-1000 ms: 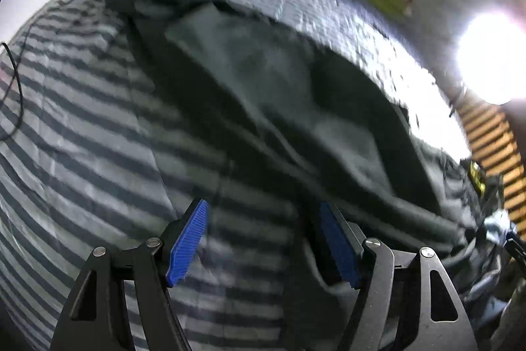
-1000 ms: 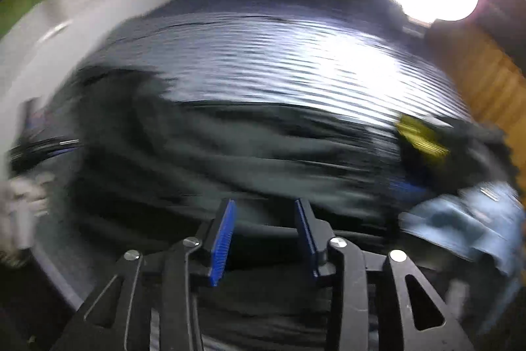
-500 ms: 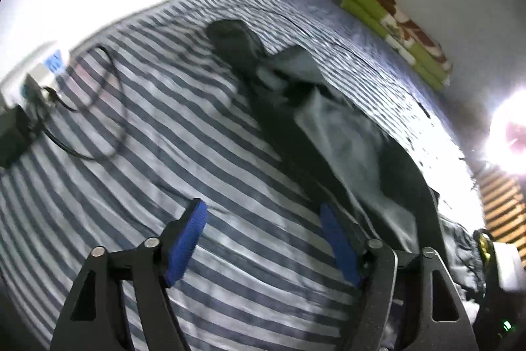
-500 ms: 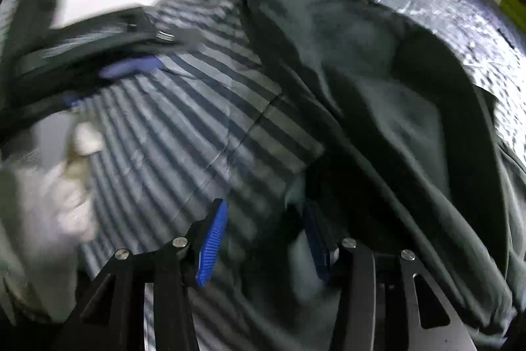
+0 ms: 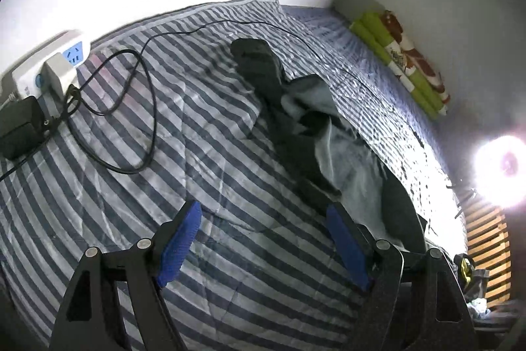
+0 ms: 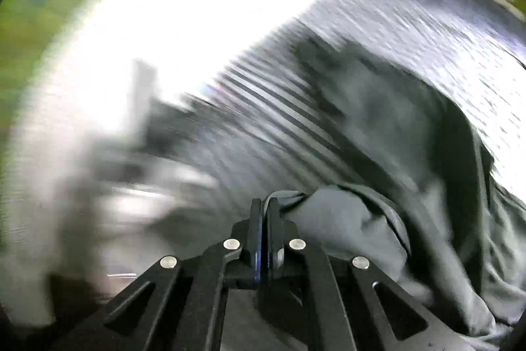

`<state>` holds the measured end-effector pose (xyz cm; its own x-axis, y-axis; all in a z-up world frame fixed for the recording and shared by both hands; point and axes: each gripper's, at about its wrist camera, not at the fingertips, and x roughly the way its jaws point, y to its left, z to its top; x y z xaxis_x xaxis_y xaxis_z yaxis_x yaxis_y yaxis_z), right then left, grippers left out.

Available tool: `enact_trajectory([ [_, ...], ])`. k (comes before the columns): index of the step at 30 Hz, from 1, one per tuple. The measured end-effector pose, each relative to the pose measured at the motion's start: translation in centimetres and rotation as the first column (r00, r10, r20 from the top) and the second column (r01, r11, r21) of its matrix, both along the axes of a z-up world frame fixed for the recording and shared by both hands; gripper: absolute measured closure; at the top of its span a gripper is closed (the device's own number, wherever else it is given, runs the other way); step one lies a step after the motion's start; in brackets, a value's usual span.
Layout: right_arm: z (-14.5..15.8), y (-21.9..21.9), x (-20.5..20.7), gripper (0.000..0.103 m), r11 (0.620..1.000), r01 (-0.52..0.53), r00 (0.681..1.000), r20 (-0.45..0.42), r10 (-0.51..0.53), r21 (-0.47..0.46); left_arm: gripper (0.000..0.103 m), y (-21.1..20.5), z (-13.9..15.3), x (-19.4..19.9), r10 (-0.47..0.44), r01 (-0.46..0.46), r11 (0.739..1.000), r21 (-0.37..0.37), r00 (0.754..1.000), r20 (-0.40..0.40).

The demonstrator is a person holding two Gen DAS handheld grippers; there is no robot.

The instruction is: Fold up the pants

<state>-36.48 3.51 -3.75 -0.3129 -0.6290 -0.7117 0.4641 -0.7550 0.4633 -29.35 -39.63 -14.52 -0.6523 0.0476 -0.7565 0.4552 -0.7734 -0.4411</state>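
Pants [image 5: 305, 134]: dark grey-green, crumpled in a long heap on the striped bedcover [image 5: 197, 173], running from mid-bed toward the lower right; unfolded.
Right gripper [image 6: 264, 209]: fingers pressed together, clamped on a bunched edge of the pants [image 6: 378, 153]; view heavily smeared.
Left gripper [image 5: 263, 239]: fingers wide apart, nothing between them; hangs over bare bedcover just beside the near end of the pants.
Risk, thin pinch: only a small fold of cloth visible in the right pads; likely to slip out under a hard pull.
Risk, one-handed drag: with the left free, garment likely to twist or bunch rather than spread flat.
Risk, cable [image 5: 131, 107]: black lead looped on the bedcover near the pants; possible snag on cloth or fingers, tugging the power strip [image 5: 49, 68].
Risk, glare: bright lamp [image 5: 503, 170] washes out the bed's far edge; misjudged edge of the cloth possible.
Writing: none legible. Blue socket face on the power strip; printed pattern on the green roll [image 5: 404, 61] by the wall, no readable text or brand.
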Motion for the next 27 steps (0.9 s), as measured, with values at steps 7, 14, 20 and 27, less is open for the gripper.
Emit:
enact_trajectory([
  [7, 1.9, 3.3, 3.8, 0.085, 0.983, -0.182, 0.983, 0.031, 0.181, 0.035, 0.022, -1.3, 0.5, 1.3, 0.023, -0.023, 1.0, 0.005, 1.0, -0.018],
  [14, -4.4, 4.2, 1.4, 0.073, 0.941, -0.048, 0.99, 0.14, 0.001, 0.336, 0.022, -1.4, 0.5, 1.5, 0.035, -0.035, 0.999, 0.001, 0.999, -0.015],
  [20, -7.3, -1.4, -2.3, 0.06, 0.957, -0.02, 0.973, 0.225, -0.048, 0.291, 0.022, -2.3, 0.7, 1.9, 0.067, -0.067, 0.998, 0.001, 0.997, -0.024],
  [27, -14.4, -5.8, -5.9, 0.06, 0.934, 0.031, 0.916, 0.363, -0.169, 0.357, 0.022, -3.4, 0.7, 2.6, 0.078, -0.079, 0.997, -0.025, 0.997, -0.022],
])
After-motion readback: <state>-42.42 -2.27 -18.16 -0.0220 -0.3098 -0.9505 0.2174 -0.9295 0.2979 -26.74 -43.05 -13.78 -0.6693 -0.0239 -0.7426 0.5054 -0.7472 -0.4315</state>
